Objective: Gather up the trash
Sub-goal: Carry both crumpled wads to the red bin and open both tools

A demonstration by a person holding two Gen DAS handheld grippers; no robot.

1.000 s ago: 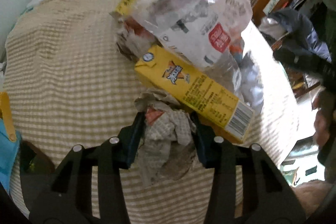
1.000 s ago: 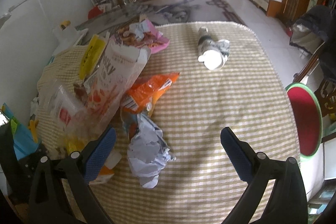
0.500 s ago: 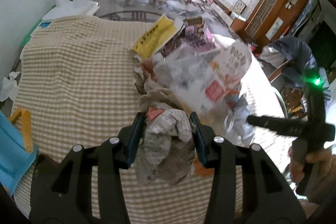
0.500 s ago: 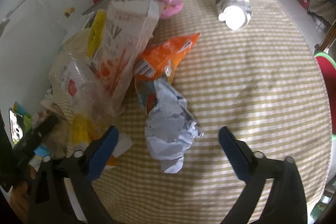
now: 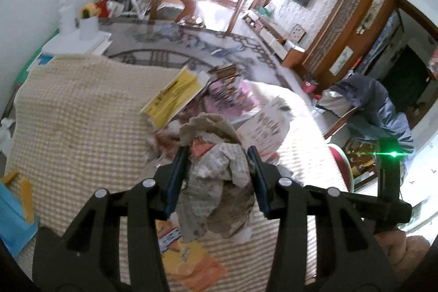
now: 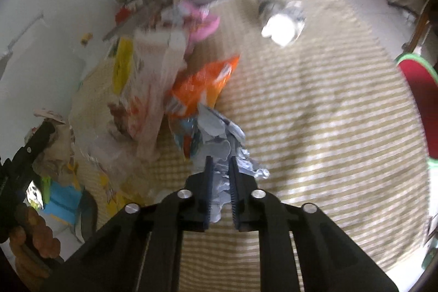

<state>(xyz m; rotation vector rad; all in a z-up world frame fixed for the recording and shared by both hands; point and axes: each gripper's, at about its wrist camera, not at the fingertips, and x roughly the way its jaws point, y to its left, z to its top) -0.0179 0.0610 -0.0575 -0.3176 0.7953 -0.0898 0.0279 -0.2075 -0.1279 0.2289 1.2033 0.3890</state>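
Note:
My left gripper (image 5: 217, 155) is shut on a crumpled grey-brown paper wad (image 5: 219, 182) and holds it above the checked tablecloth (image 5: 76, 111). My right gripper (image 6: 220, 163) is shut on a crumpled pale blue paper ball (image 6: 221, 144) at the edge of the trash pile. The pile holds an orange snack bag (image 6: 202, 84), a white snack bag (image 6: 153, 78), a yellow wrapper (image 5: 175, 97) and a pink wrapper (image 6: 202, 23). A yellow carton (image 5: 189, 259) lies under the left gripper.
A plastic bottle (image 6: 282, 21) lies at the far side of the table. A red stool with a green rim (image 6: 421, 89) stands to the right. A blue and yellow object (image 5: 13, 207) sits off the table's left edge.
My left gripper has lifted the grey paper wad up off the table. My right gripper has moved onto the pale blue paper ball and shut on it.

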